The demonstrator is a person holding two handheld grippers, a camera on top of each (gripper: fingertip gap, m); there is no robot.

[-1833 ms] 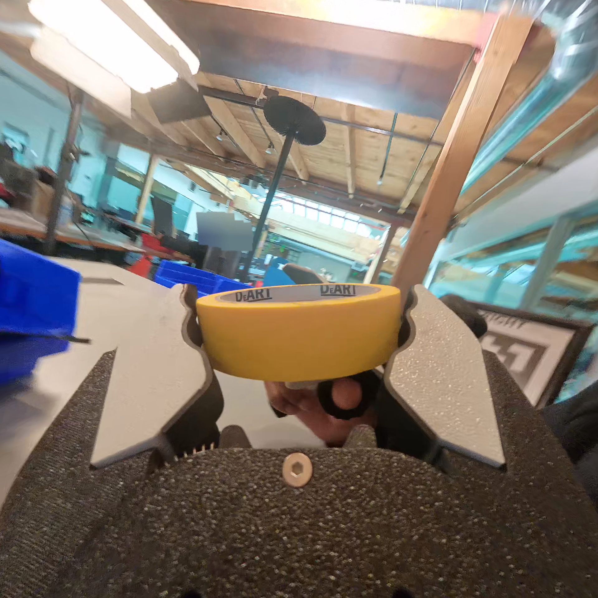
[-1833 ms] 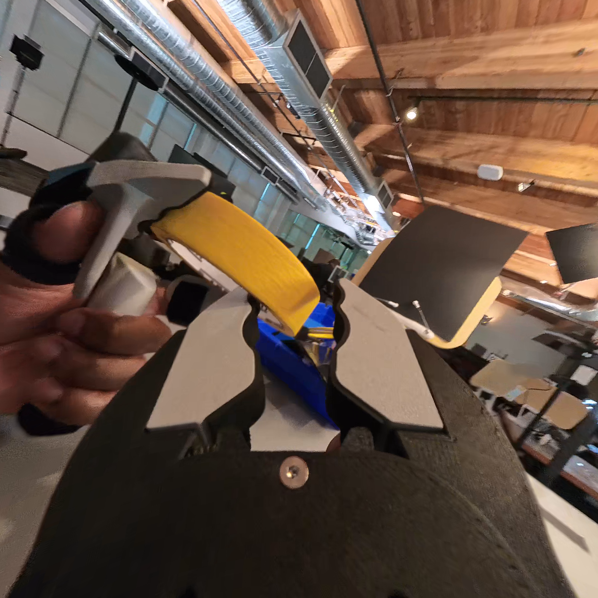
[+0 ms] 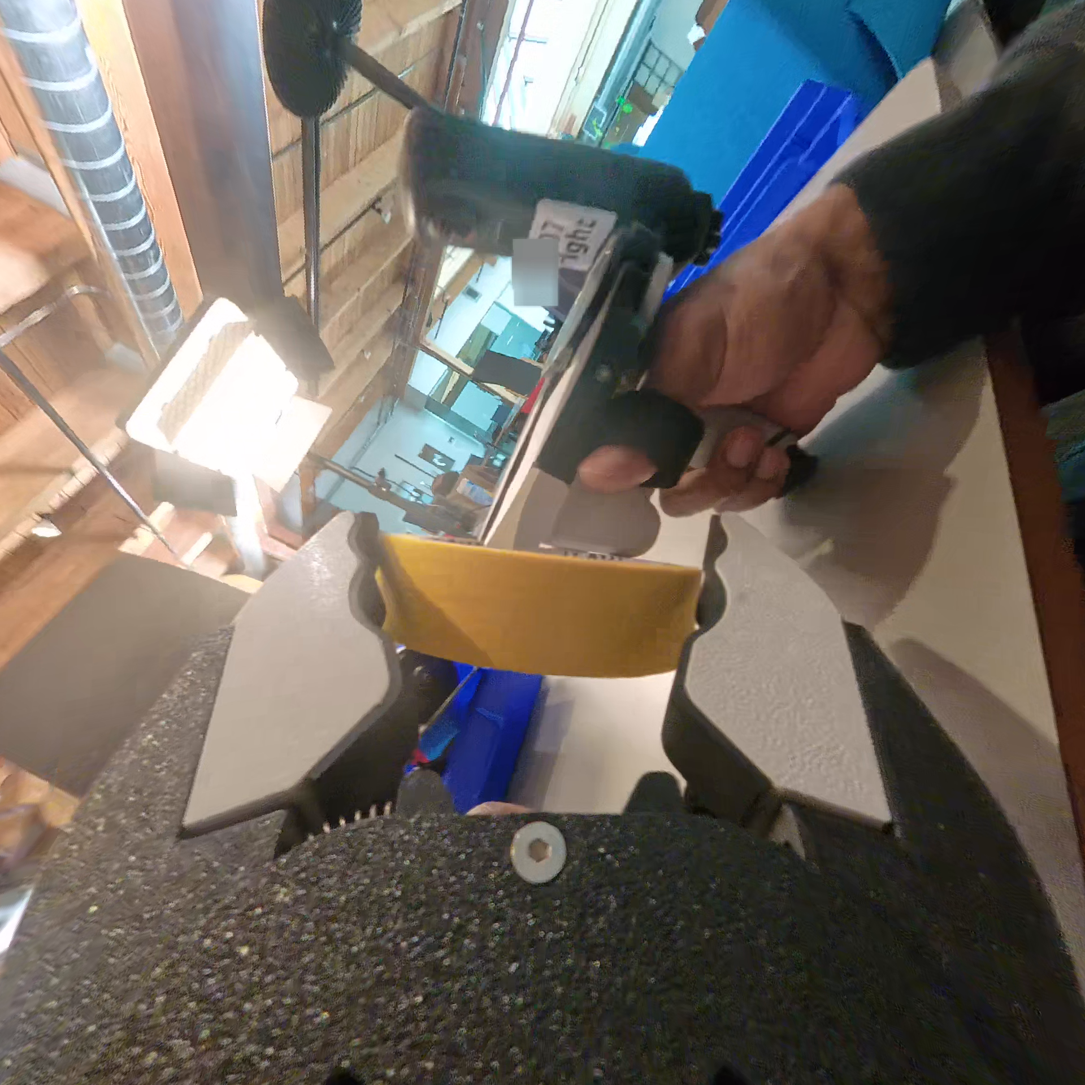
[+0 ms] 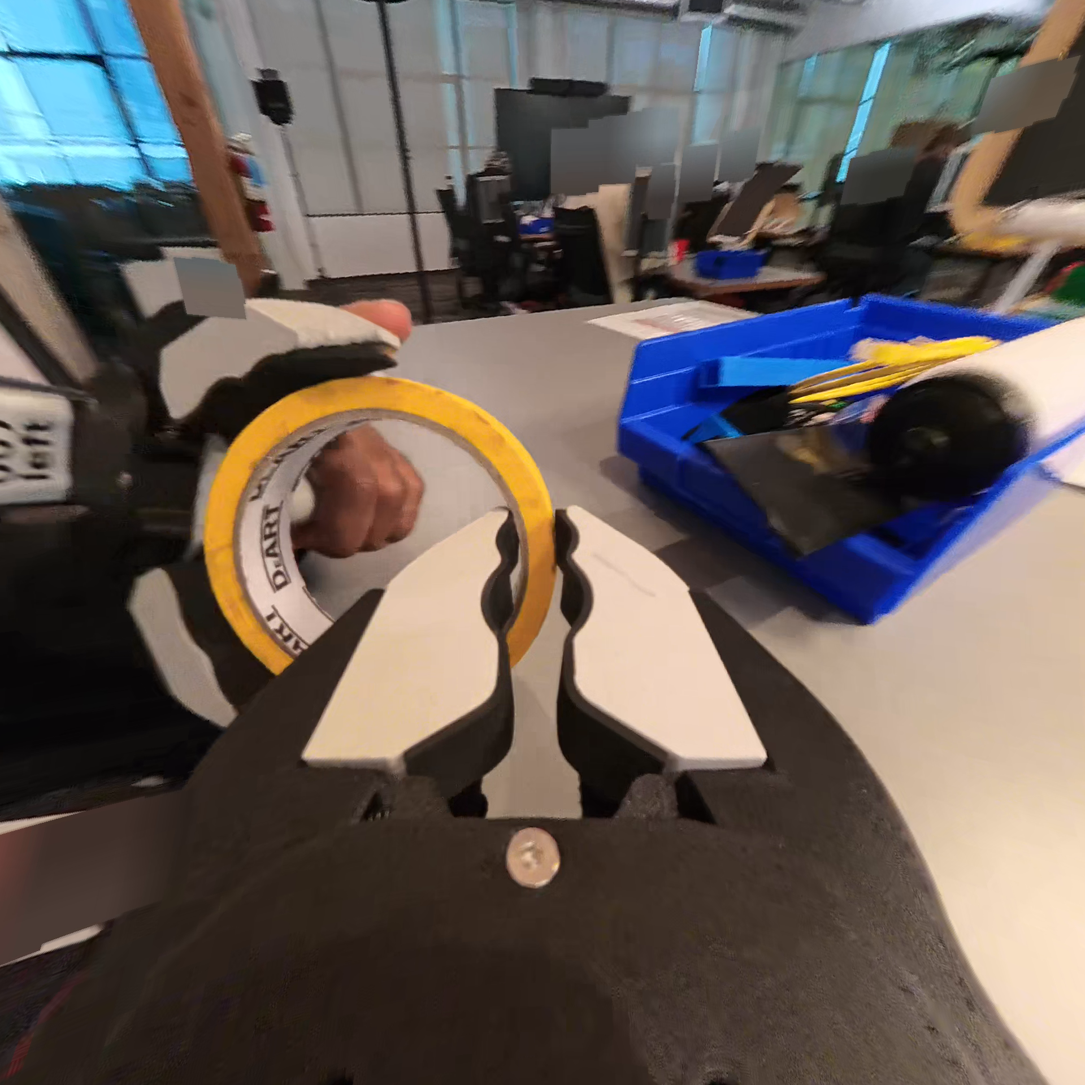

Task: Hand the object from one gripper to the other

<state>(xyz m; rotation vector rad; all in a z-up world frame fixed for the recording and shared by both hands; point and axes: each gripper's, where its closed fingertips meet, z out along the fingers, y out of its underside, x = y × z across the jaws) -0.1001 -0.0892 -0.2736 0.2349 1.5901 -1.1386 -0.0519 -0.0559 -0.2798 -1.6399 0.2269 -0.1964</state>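
The left tool [image 3: 537,587] spans the yellow tape roll [image 3: 540,610] across its width, fingers wide. The right tool [image 4: 531,563], narrowly parted, pinches the roll's [image 4: 376,516] rim, beside the blue bin [image 4: 822,528] on the counter [image 4: 880,734].

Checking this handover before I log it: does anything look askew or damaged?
Nothing stands out. The yellow tape roll looks intact, gripped across its width by the left gripper, while the right gripper pinches its rim, one finger through the hole. The blue bin sits upright on the table, nothing spilled.
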